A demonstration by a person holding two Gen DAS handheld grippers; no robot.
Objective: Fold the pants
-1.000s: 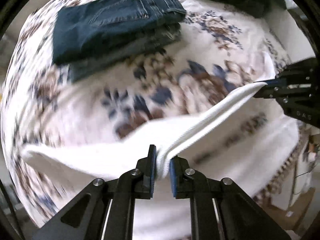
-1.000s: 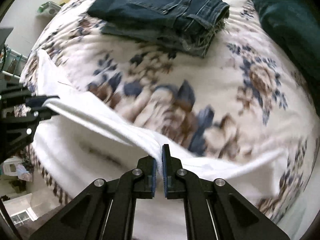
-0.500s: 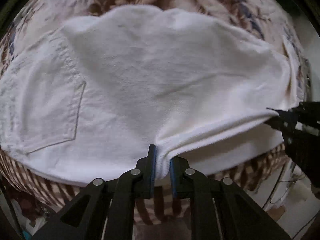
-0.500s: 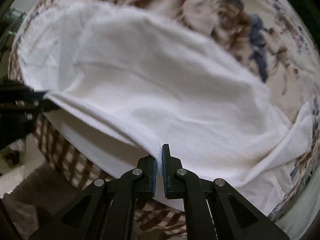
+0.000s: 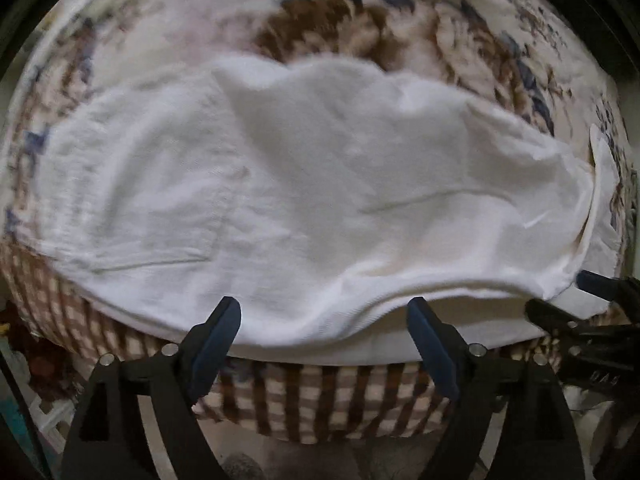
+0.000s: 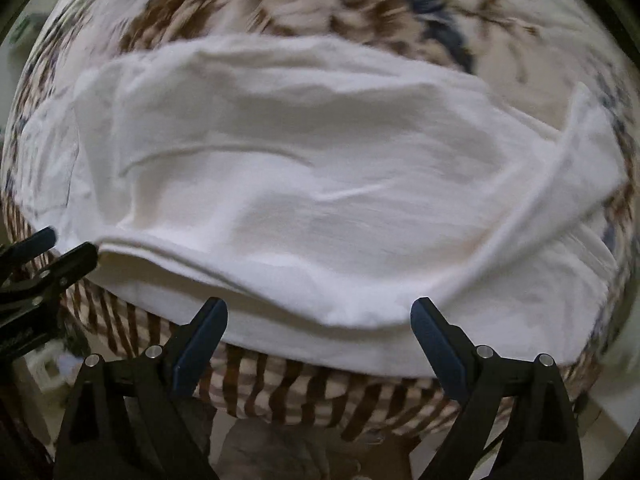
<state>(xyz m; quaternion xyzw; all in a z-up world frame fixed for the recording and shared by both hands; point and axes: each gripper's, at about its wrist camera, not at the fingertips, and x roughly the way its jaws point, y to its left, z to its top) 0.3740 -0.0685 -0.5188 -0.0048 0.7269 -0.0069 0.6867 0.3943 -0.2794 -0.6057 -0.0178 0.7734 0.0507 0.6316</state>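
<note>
White pants [image 5: 304, 200] lie folded over on a flower-patterned bed cover [image 5: 360, 32], their near edge along the bed's front edge. My left gripper [image 5: 324, 320] hovers just above that near edge; its jaws are opening and stand wide, and the pads touch no cloth. In the right wrist view the same pants [image 6: 320, 184] fill the middle, and my right gripper [image 6: 320, 320] is opening wide over the front edge, holding nothing. Each gripper shows at the side of the other's view: the right one [image 5: 568, 300], the left one [image 6: 68, 246].
A brown and white checked sheet [image 5: 320, 396] hangs down the front of the bed below the pants. The floor [image 6: 280, 452] shows dark beneath it. Flowered cover [image 6: 360, 4] stretches beyond the pants.
Both grippers carried the pants' edge back over the rest to the bed's front edge, lowered it, and then opened, letting the cloth go. The stack of jeans has left both views.
</note>
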